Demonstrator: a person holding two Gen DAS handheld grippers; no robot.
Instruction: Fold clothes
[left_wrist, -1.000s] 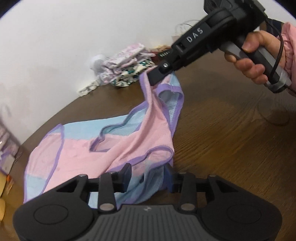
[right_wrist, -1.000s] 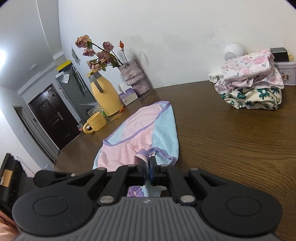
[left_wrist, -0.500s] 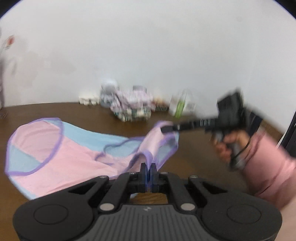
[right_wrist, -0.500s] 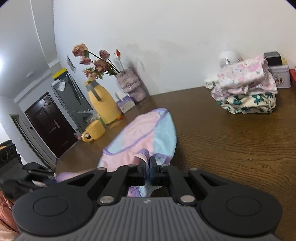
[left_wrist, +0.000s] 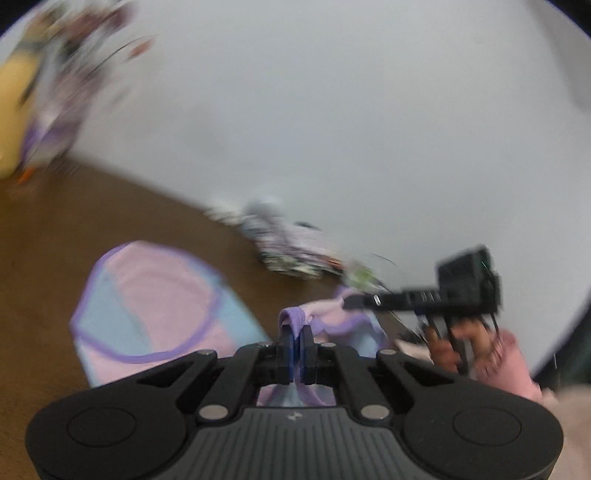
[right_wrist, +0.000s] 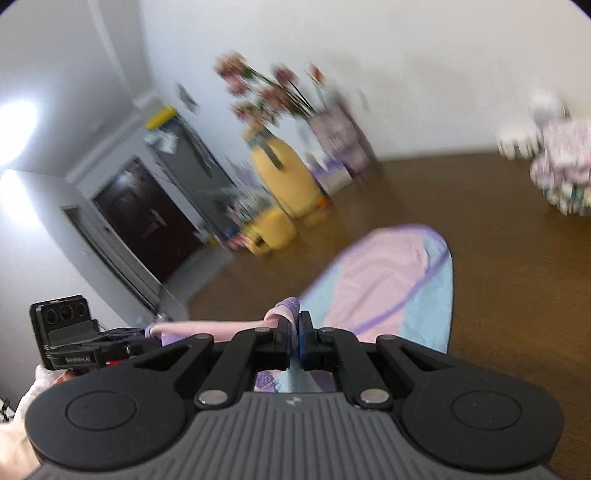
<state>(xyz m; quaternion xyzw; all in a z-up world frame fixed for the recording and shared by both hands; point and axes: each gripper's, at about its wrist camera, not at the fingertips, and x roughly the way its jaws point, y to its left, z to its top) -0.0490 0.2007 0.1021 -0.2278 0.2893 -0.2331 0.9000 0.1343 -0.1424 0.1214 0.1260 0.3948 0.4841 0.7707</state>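
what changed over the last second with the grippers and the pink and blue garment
The left gripper, open around the garment edge a second ago, has shut on its purple-trimmed hem. Both grippers have since lifted, raising the near edge off the table and stretching it between them. The right gripper stayed shut on the hem throughout. The far part of the garment still lies on the table, and the folded stack by the wall is untouched.

Clutter at the far edge of the brown worktop (right_wrist: 517, 258)
A yellow jug (right_wrist: 284, 177) stands beside a yellow mug (right_wrist: 275, 232) and a blurred vase of flowers (right_wrist: 273, 92); a dark door (right_wrist: 147, 221) shows behind.
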